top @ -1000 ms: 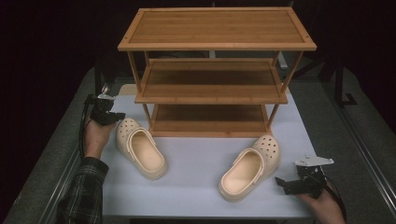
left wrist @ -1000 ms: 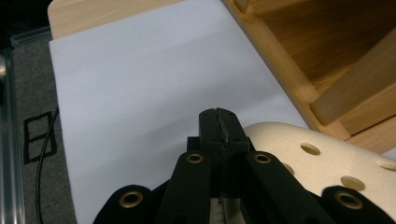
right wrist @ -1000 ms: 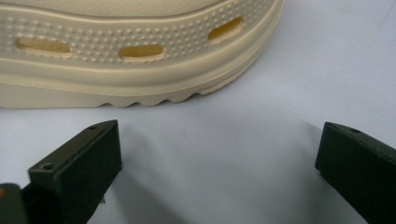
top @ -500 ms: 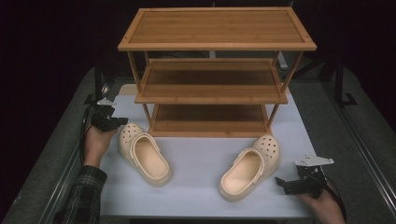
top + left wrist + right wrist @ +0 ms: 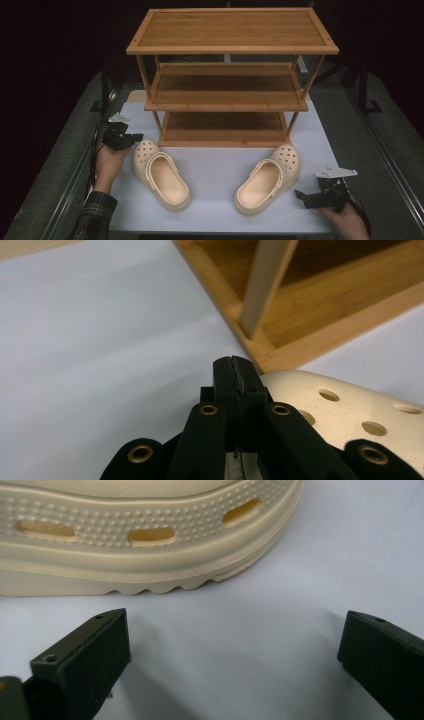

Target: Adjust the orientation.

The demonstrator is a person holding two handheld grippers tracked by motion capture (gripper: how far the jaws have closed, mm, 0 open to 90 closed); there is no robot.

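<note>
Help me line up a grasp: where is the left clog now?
In the high view, the left clog lies on the table's left, toe toward the shelf rack, beside the left hand-held gripper.

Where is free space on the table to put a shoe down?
Bare white mat lies between the left shoe and the right shoe, before the rack. It is crowded beside the left gripper.

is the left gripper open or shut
Shut: in the left gripper view the left gripper has its jaws pressed together, nothing between, beside the left clog.
</note>
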